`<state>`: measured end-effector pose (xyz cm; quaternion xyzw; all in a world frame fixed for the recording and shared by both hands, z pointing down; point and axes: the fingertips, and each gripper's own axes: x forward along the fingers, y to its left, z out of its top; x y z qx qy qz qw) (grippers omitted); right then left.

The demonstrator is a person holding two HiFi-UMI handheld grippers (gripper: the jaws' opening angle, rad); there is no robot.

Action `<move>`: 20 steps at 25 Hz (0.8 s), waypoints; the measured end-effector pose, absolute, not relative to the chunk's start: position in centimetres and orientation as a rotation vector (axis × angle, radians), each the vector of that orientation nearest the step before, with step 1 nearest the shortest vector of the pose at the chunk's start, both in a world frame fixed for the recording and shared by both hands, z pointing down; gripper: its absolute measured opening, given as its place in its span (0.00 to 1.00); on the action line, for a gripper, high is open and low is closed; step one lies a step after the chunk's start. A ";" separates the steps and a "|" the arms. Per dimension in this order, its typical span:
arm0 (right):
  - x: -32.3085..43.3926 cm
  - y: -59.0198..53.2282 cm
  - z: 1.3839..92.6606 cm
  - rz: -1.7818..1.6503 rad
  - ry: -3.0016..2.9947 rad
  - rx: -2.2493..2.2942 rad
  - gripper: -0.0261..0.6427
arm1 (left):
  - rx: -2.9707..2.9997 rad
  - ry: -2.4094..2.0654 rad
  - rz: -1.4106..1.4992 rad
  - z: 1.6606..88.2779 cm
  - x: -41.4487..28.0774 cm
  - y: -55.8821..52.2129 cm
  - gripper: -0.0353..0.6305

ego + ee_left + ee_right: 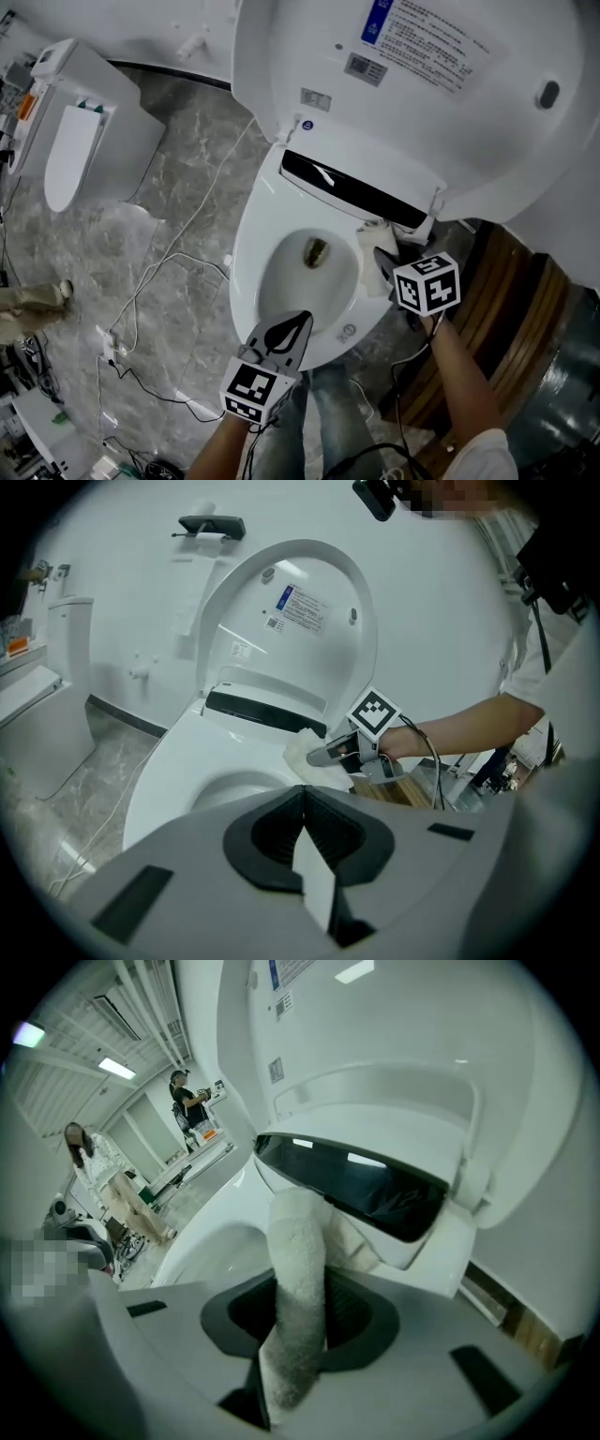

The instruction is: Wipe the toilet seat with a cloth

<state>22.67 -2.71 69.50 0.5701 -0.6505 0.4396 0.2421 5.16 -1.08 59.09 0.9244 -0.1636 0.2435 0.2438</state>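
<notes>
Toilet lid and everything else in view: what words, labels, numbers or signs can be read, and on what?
No text reads clearly.
Large lid label with blue strip: print too small.
Small grey lid sticker: blurred.
Second lid sticker: blurred.
Round seat emblem: illegible.
Right marker cube, left marker cube: square patterns only, no words.

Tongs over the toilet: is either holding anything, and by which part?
The right tongs grip a white cloth by a bunched fold; its free end lies on the seat. The left tongs are shut, empty.
</notes>
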 end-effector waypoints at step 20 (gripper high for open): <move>26.4 2.6 68.4 1.287 -1.682 1.790 0.19 | 2.571 -0.328 0.699 58.2 7.6 2.8 0.07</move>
